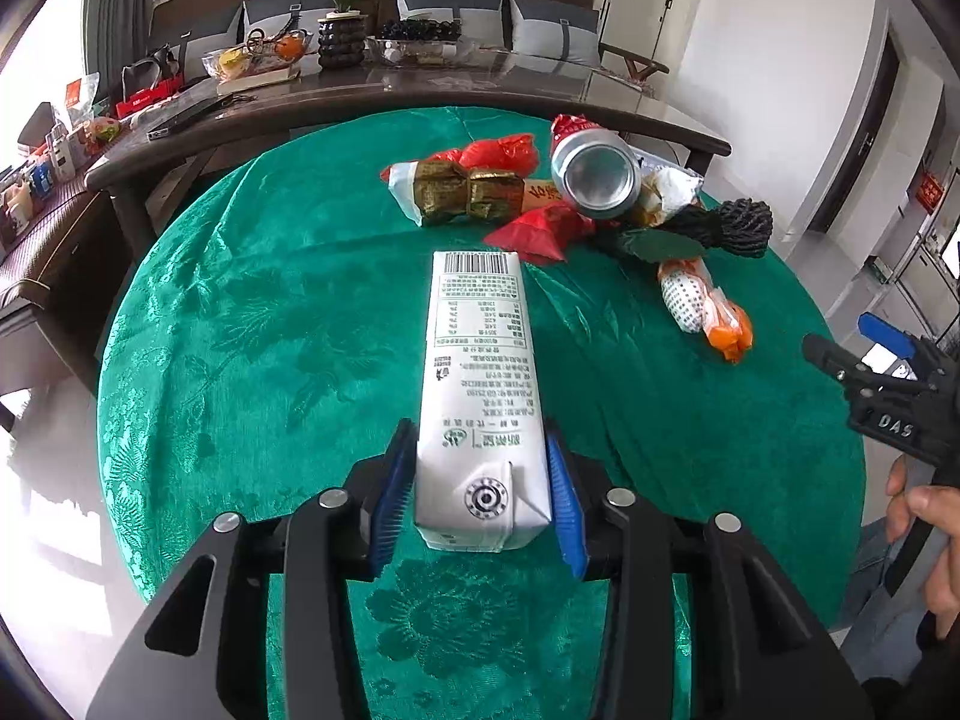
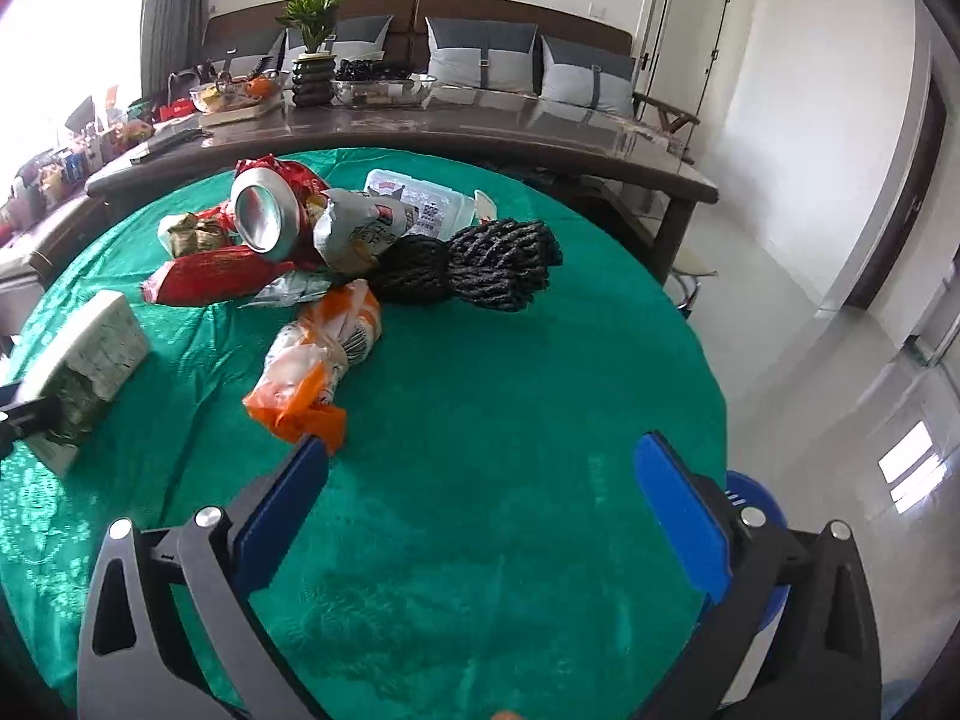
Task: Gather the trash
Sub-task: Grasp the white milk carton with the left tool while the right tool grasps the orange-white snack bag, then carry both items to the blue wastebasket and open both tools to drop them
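Observation:
My left gripper (image 1: pixel 480 480) is shut on a white milk carton (image 1: pixel 480 372) that lies along the green tablecloth (image 1: pixel 270 330); the carton also shows in the right wrist view (image 2: pixel 90 342). Beyond it lies a trash pile: a silver can (image 1: pixel 597 171), red wrappers (image 1: pixel 540 228), a gold packet (image 1: pixel 468 192), black rope (image 1: pixel 732 228) and an orange-white bag (image 1: pixel 702 306). My right gripper (image 2: pixel 480 474) is open and empty above the cloth, its left pad close to the orange-white bag (image 2: pixel 318 354). It also shows in the left wrist view (image 1: pixel 882 372) at the right edge.
A long dark table (image 2: pixel 420 126) with a plant pot (image 2: pixel 312 78), bowls and clutter stands behind the round table. A clear plastic box (image 2: pixel 420 204) lies behind the pile. A blue bin (image 2: pixel 756 510) sits below the table's right edge.

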Motion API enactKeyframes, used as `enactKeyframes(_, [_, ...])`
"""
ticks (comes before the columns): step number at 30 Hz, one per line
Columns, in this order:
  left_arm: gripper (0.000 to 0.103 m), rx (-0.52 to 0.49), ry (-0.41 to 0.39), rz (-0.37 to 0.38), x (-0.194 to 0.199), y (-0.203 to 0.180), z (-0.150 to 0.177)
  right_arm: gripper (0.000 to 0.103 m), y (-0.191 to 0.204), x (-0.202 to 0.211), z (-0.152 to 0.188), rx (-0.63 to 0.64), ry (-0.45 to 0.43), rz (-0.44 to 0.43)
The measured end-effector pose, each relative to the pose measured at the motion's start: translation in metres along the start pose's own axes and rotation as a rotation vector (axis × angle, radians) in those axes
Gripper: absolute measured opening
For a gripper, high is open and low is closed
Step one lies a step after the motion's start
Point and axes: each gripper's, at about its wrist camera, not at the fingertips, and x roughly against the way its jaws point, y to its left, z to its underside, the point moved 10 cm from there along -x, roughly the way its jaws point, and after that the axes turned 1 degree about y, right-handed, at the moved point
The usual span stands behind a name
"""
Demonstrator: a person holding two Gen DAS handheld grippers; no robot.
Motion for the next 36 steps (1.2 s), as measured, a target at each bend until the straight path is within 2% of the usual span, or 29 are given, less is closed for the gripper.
enactKeyframes(3, [0.062,-0.024,0.010,-0.007,-0.002,-0.003,0.004,0.098,0.029,-0.011,-0.013,-0.033,0.046,-0.183])
enactKeyframes(4, [0.070,-0.030,0.012,-0.005,-0.002,-0.004,0.002,0.098,0.041,-0.018,-0.017,-0.020,0.067,-0.209])
enactKeyframes(7, [0.088,-0.051,0.010,-0.014,-0.004,-0.002,-0.008,0.098,0.072,-0.051,-0.034,0.013,0.165,-0.246])
enactKeyframes(9, [0.089,-0.055,0.008,-0.047,-0.009,0.003,-0.017,0.098,0.085,-0.074,-0.038,-0.002,0.258,-0.262])
enactKeyframes(11, [0.089,-0.046,0.043,-0.058,-0.019,0.008,-0.022,0.098,0.089,-0.092,-0.037,-0.007,0.318,-0.248])
enactKeyframes(12, [0.089,-0.037,0.064,-0.056,-0.025,0.010,-0.022,0.093,0.090,-0.097,-0.036,0.004,0.331,-0.238])
enactKeyframes(13, [0.089,-0.031,0.081,-0.060,-0.029,0.011,-0.022,0.062,0.089,-0.097,-0.033,0.013,0.338,-0.236])
enactKeyframes(14, [0.089,-0.027,0.101,-0.064,-0.034,0.012,-0.021,0.054,0.086,-0.094,-0.032,0.013,0.329,-0.232])
enactKeyframes(15, [0.083,-0.024,0.112,-0.062,-0.036,0.012,-0.020,0.052,0.085,-0.090,-0.029,0.010,0.323,-0.251])
enactKeyframes(16, [0.067,-0.021,0.123,-0.059,-0.037,0.012,-0.018,0.052,0.083,-0.083,-0.026,0.013,0.323,-0.271])
enactKeyframes(17, [0.057,-0.016,0.142,-0.044,-0.037,0.011,-0.015,0.052,0.080,-0.077,-0.024,0.020,0.317,-0.281])
enactKeyframes(18, [0.039,-0.011,0.152,-0.024,-0.038,0.009,-0.012,0.052,0.077,-0.069,-0.021,0.027,0.309,-0.295])
enactKeyframes(21, [0.039,-0.013,0.138,-0.024,-0.030,0.004,-0.009,0.051,0.063,-0.046,-0.013,0.029,0.288,-0.337])
enactKeyframes(23, [0.038,-0.003,0.128,0.004,-0.021,-0.005,-0.006,0.051,0.057,-0.033,-0.008,0.036,0.273,-0.359])
enactKeyframes(29, [0.038,0.030,0.095,0.073,-0.003,-0.044,0.007,0.051,0.027,-0.014,0.009,0.034,0.230,-0.354])
enactKeyframes(32, [0.038,0.058,0.099,0.121,0.002,-0.075,0.014,0.051,0.007,-0.005,0.016,0.007,0.202,-0.357])
enactKeyframes(36, [0.038,-0.002,0.096,0.144,0.008,-0.133,0.014,0.051,-0.035,0.010,0.025,-0.066,0.169,-0.357])
